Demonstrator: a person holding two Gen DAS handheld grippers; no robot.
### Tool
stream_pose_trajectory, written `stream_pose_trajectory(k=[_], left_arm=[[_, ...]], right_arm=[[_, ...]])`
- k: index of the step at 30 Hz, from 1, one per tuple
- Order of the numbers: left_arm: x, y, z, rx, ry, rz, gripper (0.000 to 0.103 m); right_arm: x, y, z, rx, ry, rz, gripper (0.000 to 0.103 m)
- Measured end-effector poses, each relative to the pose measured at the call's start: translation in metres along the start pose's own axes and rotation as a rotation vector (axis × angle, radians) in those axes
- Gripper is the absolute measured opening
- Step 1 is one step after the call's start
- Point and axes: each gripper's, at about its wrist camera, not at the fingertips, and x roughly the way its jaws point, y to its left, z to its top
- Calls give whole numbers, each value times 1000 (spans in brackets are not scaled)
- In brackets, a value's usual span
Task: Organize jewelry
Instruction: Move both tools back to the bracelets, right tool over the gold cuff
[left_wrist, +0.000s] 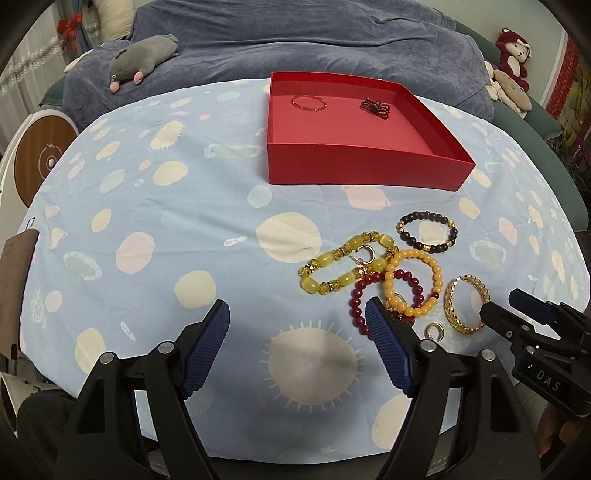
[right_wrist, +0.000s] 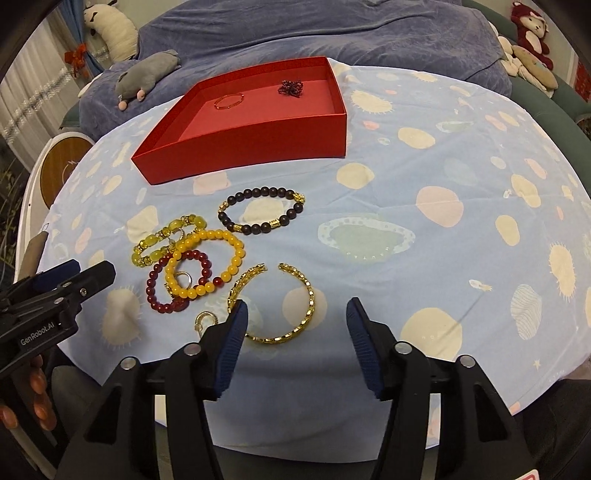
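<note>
grey plush mouse (left_wrist: 142, 61), blue blanket (left_wrist: 332, 40) — red plush bear (left_wrist: 513, 55)

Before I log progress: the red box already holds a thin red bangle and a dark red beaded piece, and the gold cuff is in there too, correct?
Not quite. The gold cuff lies on the tablecloth, as the right wrist view shows. The red box holds only the thin red bangle and the dark red beaded piece.

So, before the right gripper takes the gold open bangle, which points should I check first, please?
1. Right gripper open: ok.
2. Gold bangle lies near its fingers: ok.
3. Bangle apart from the orange bead bracelet: ok.
4. Small gold ring close beside the bangle, may be caught: not ok.
5. Red box has free floor: ok.
6. Left gripper open, out of the way: ok.
</note>
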Motion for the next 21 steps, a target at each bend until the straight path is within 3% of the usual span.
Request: stream_pose_trajectory(k=[6,21], left_arm=[[0,7,-1,-27,2,0,76],[15,12,5,-51,28,-8,76]], right_arm=[[13,16,-2,-46,28,-25,57],[24,14,-2,-39,26,-46,56]])
